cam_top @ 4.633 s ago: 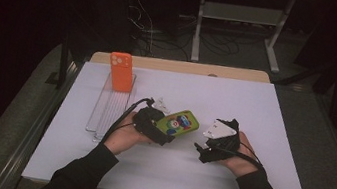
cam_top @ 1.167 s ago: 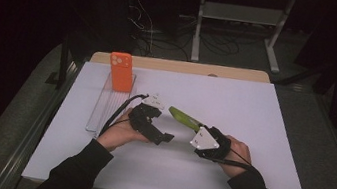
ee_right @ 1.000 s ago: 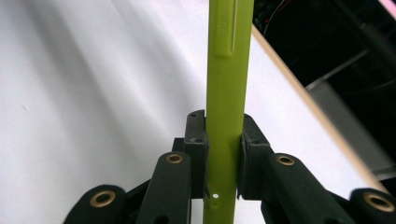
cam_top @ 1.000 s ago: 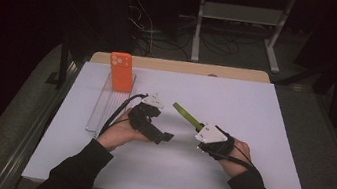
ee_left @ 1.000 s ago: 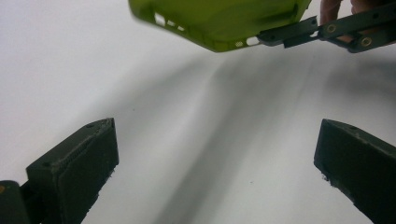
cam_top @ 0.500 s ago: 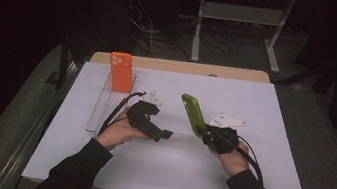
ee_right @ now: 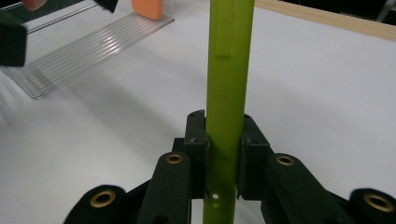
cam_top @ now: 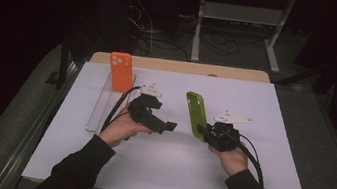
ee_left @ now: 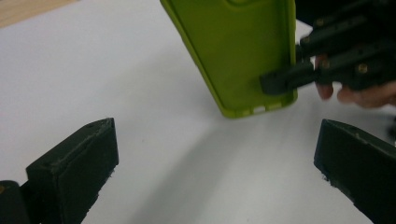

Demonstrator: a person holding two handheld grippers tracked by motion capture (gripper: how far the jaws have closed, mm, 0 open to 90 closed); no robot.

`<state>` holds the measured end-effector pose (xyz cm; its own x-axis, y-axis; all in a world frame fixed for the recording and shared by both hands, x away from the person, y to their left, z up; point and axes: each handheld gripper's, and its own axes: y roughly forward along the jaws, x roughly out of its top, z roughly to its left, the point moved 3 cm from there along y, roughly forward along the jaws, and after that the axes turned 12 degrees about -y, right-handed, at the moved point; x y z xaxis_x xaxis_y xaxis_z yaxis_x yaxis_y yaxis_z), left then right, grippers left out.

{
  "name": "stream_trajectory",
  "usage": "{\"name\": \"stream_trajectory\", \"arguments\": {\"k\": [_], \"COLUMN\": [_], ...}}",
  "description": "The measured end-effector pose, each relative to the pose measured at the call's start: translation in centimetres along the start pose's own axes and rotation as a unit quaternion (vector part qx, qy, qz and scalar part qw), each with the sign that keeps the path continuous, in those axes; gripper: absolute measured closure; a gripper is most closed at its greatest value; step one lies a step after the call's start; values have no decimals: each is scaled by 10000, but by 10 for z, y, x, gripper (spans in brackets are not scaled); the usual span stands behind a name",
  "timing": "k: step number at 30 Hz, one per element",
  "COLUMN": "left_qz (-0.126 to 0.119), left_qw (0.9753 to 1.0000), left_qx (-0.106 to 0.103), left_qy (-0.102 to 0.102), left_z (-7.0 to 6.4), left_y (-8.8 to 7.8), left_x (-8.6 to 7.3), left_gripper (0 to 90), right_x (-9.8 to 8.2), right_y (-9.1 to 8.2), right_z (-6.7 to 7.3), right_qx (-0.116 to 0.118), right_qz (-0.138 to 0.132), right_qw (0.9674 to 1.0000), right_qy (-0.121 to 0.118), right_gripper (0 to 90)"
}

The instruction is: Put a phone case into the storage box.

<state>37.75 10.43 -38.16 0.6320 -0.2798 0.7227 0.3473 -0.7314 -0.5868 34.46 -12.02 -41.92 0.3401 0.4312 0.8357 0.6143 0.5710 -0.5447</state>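
Green phone case (ee_right: pixel 229 93) shows edge-on, pinched by right hand-held gripper (ee_right: pixel 224 140).

A: We check the green phone case (ee_left: pixel 238 56) first. Its back is plain; we read no brand, no word, no number on it.

B: Same from the right gripper view. Along its edge we see only moulded button shapes, no lettering.

A: The orange phone case (cam_top: pixel 121 71) at the far left of the table: blank as far as we can tell, and small in the high view.

B: The clear ribbed stand (ee_right: pixel 88 53) carries no label. We find no legible text on the gripper parts either.

A: We log it: nothing readable anywhere.
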Motion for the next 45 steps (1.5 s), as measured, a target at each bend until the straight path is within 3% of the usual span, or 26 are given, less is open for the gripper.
{"name": "stream_trajectory", "arguments": {"k": [8,12,14,17,21,31,41,45], "left_qz": [-151,-235,-232,-401,-414,-606,-770,-756], "left_qw": [9999,9996,9996,9988,9987,9961,9953,9958], "left_qx": [-30,-87,-84,-184,-219,-464,-359,-368], "left_qy": [6,-129,-98,-223,-190,-448,-459,-373], "left_z": [-7,-9,-9,-11,-11,-16,-16,-15], "left_y": [9,14,17,22,28,39,39,37], "left_x": [11,15,17,20,23,25,23,24], "left_gripper": [0,0,0,0,0,0,80,100], "right_x": [2,4,6,7,9,14,13,12], "right_y": [2,2,2,3,2,2,4,6], "right_z": [4,8,11,15,19,28,29,28], "right_qx": [71,132,156,194,285,471,450,424], "right_qz": [-52,-99,-158,-177,-259,-389,-325,-323], "right_qw": [9999,9998,9996,9996,9992,9981,9984,9986], "right_qy": [132,118,156,79,88,80,49,2], "right_gripper": [756,756,756,756,756,756,756,754]}}
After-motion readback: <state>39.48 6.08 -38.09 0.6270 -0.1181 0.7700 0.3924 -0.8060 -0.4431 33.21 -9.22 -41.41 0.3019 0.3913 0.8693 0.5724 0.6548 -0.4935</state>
